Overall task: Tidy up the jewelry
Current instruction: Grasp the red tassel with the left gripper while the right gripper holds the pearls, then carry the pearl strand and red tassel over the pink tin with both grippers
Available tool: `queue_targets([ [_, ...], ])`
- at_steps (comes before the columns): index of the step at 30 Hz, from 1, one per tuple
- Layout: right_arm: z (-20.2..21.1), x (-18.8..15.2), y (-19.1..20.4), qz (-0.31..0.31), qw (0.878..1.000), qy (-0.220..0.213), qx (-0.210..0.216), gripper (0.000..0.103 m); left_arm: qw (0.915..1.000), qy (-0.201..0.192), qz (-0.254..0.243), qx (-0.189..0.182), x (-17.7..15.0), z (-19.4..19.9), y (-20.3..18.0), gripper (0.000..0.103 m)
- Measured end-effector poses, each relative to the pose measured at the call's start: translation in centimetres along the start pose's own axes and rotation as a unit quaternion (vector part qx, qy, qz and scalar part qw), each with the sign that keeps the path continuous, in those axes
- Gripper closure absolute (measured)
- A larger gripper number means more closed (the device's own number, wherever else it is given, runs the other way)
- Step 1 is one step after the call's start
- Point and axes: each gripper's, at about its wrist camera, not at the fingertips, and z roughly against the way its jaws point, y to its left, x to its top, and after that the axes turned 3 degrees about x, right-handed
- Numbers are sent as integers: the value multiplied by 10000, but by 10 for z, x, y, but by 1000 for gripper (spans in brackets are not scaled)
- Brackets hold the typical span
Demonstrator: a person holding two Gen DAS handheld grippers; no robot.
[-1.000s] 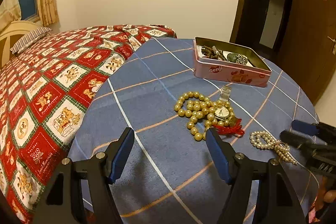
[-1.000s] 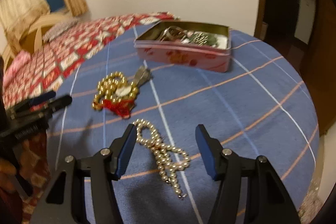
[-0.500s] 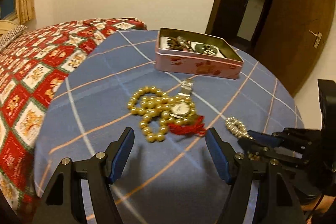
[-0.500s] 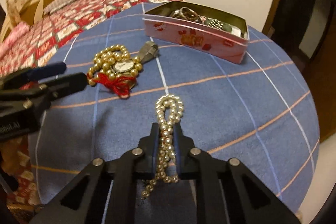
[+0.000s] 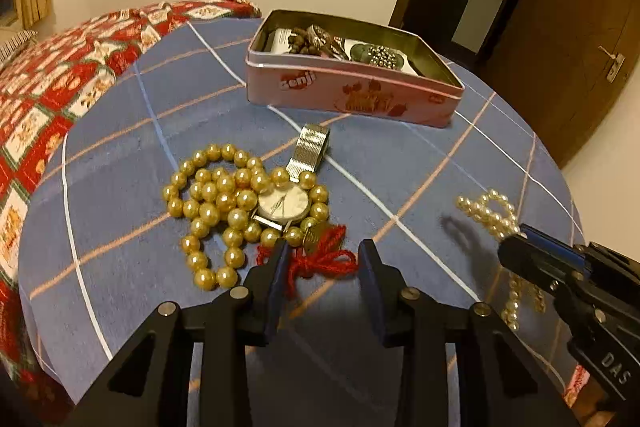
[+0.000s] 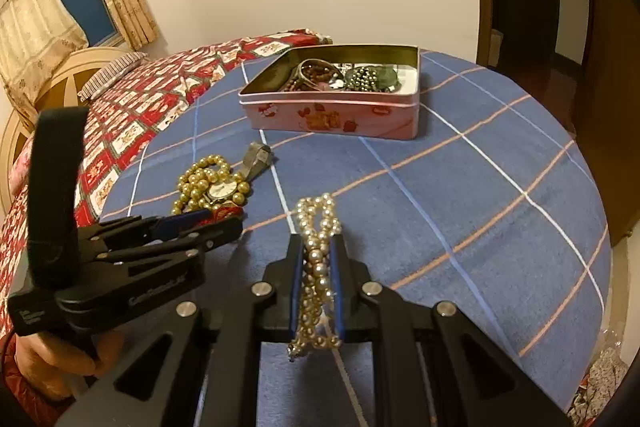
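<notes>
My left gripper (image 5: 322,251) hovers low over the blue checked blanket (image 5: 400,155); its jaws are closing with a red tassel (image 5: 320,263) between them, a gap still showing. The tassel belongs to a heap of gold beads (image 5: 216,195) with a white-faced watch (image 5: 284,205) on top. My right gripper (image 6: 318,243) is shut on a pearl strand (image 6: 318,215), whose loop pokes out past the fingertips. The same pearl strand (image 5: 486,211) and right gripper (image 5: 516,239) show at the right of the left wrist view. An open pink tin (image 5: 352,91) holding jewelry stands behind.
The pink tin (image 6: 332,115) sits at the far side of the blanket. A red patterned bedspread (image 5: 48,95) lies to the left. The blanket drops off at the right, near a brown door (image 5: 560,27). A hand (image 6: 60,359) holds the left gripper (image 6: 216,223).
My right gripper shut on the pearl strand and has drawn nearer the tin with it. My left gripper came in over the gold beads and its jaws narrowed around the red tassel.
</notes>
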Motion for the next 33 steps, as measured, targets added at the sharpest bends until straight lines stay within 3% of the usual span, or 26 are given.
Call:
queue_targets([
  [3,0,2,-1,-60,10000,-23,31,87,9998,38,-131,-143,-2,0,1,97],
  [6,4,6,-3,-103,9999,-101,34,87,9988,-13,-19,-483,-9,7,11,97],
  [12,14,10,-7,-304,9991,-299,70,87,9964,-484,-136,-682,-14,35,17,97],
  [24,36,22,0,-345,9964,-734,244,87,9867,-1315,43,-959,5,91,33,97],
  [33,53,43,7,-252,9938,-1065,219,87,9821,-1620,-30,-961,25,108,27,97],
])
